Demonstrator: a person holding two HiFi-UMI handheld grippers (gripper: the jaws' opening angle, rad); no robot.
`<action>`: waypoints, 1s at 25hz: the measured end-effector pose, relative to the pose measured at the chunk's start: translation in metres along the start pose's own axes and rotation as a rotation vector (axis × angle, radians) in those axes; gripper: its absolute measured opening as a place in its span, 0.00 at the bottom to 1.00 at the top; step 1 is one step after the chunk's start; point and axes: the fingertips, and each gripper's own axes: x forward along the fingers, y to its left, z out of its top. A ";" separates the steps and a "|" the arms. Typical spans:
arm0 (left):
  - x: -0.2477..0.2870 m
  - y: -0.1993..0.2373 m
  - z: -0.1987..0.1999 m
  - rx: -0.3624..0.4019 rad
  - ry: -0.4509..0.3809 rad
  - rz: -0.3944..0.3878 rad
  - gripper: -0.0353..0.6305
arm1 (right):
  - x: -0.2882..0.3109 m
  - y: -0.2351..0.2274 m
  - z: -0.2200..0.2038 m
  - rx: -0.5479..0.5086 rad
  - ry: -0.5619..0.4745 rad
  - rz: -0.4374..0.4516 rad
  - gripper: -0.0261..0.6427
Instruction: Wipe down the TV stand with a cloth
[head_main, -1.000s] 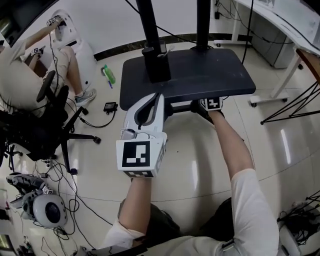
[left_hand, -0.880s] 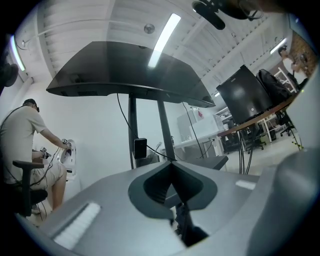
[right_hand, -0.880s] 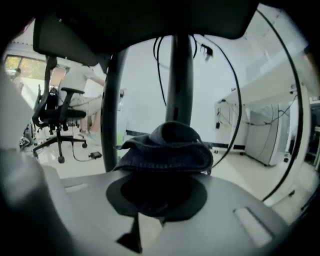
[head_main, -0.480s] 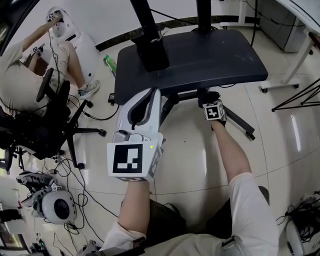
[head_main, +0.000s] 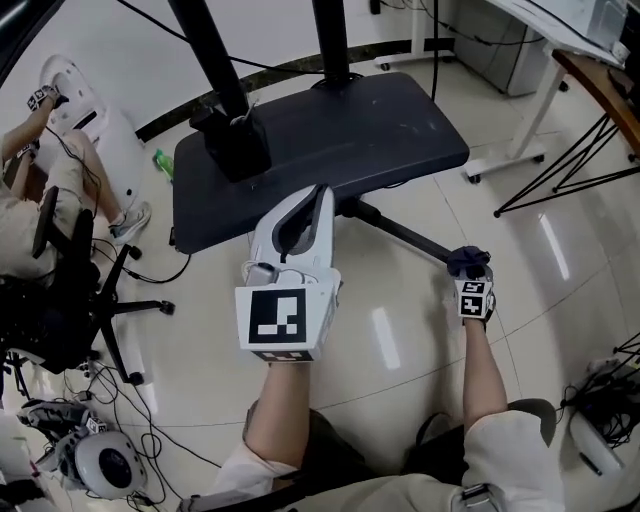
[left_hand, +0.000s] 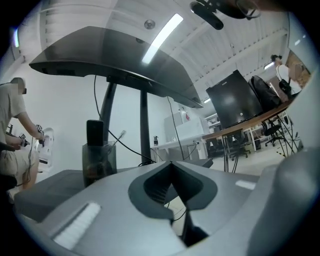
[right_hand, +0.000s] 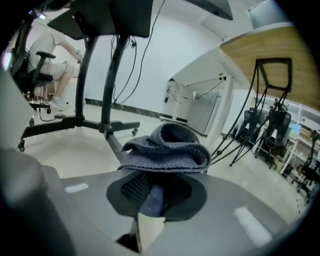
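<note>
free: bare floor (head_main: 400, 340) before TV stand (head_main: 340, 130) | blocked: its floor leg (head_main: 400, 233), poles (head_main: 208, 60) on top, chair (head_main: 60, 300) at left

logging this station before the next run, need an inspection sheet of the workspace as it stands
Surface: TV stand shelf, dark, bare except a dark holder by the left pole.
Job's things: blue-grey cloth, bunched, off the shelf, low beside the stand's floor leg.
Clutter: green bottle on the floor left of the stand.
Grippers: left gripper jaws together, empty, above the shelf's front edge; right gripper shut on the cloth.
Cables: black cables loose on the floor at left; one leaving the holder.
Surroundings: glossy tiled floor, office chair and a person at left, white desk at right.
</note>
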 end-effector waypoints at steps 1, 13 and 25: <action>0.005 -0.007 0.002 0.005 -0.019 -0.010 0.23 | -0.012 -0.004 0.025 0.013 -0.064 0.004 0.13; -0.015 0.004 0.028 0.043 0.009 0.140 0.23 | -0.372 0.082 0.467 -0.020 -0.802 0.257 0.13; -0.017 0.085 0.202 0.022 0.138 0.226 0.23 | -0.457 0.120 0.679 0.068 -0.860 0.364 0.13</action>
